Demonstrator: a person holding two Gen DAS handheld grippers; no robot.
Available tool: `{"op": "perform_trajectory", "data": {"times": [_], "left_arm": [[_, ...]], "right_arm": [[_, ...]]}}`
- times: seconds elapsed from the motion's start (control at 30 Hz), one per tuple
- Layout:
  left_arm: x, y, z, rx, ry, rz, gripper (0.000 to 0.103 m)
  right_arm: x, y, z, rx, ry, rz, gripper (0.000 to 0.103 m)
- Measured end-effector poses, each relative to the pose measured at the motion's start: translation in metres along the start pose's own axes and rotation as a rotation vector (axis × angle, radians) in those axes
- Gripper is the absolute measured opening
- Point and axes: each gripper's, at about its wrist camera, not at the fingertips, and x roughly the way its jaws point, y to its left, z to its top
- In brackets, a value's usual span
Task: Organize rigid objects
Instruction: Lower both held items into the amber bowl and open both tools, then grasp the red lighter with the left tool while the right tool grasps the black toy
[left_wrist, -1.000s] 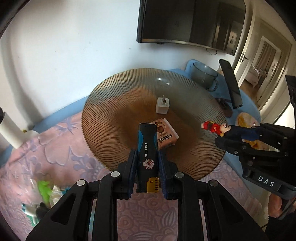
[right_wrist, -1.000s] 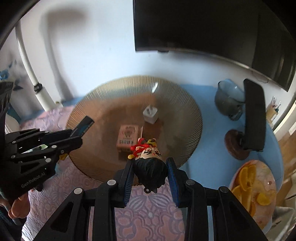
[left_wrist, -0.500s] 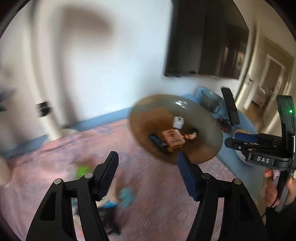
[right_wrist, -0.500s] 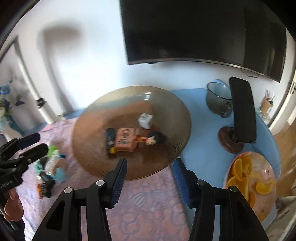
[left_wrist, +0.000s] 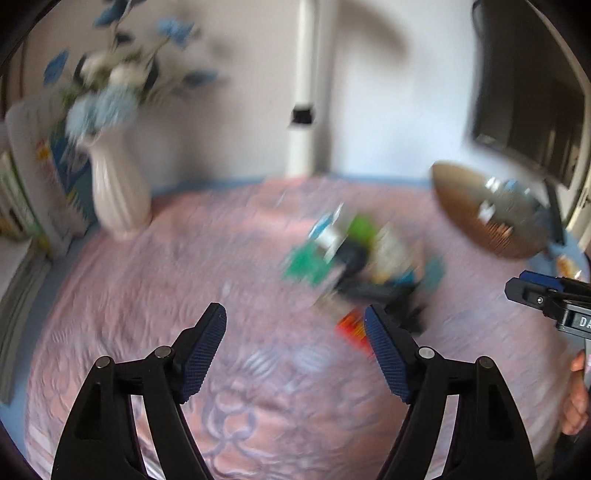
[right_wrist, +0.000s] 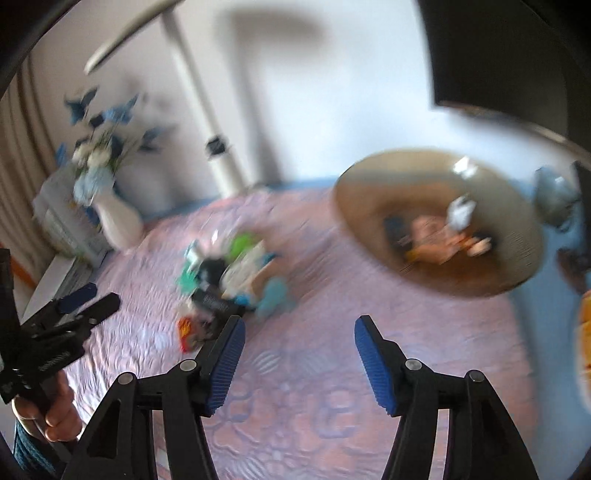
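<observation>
The left gripper (left_wrist: 295, 345) and right gripper (right_wrist: 299, 356) were seen opening, nothing between their fingers. A blurred pile of small colourful objects (right_wrist: 229, 273) lay on the pink patterned cloth (right_wrist: 314, 369), beside the ribbed brown glass plate (right_wrist: 436, 218) where several items were gathered.

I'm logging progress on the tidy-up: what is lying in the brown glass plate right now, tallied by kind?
In the brown glass plate, seen from the right wrist view:
White charger plug: 1
Pink box: 1
Dark blue oblong item: 1
Toy figure: 1
Total: 4
The pile on the pink cloth is too blurred to count.
</observation>
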Motion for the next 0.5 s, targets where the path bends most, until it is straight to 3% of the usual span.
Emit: {"op": "perform_trajectory", "data": {"times": [0.2, 0.5], "left_arm": [[0.032, 0.012, -0.023, -0.035, 0.067, -0.016, 0.076], [0.036, 0.005, -0.025, -0.027, 0.049, -0.012, 0.076]], "right_arm": [[0.037, 0.017, -0.023, -0.042, 0.044, 0.035, 0.06], [0.053, 0.014, -0.03, -0.041, 0.082, 0.024, 0.06]]}}
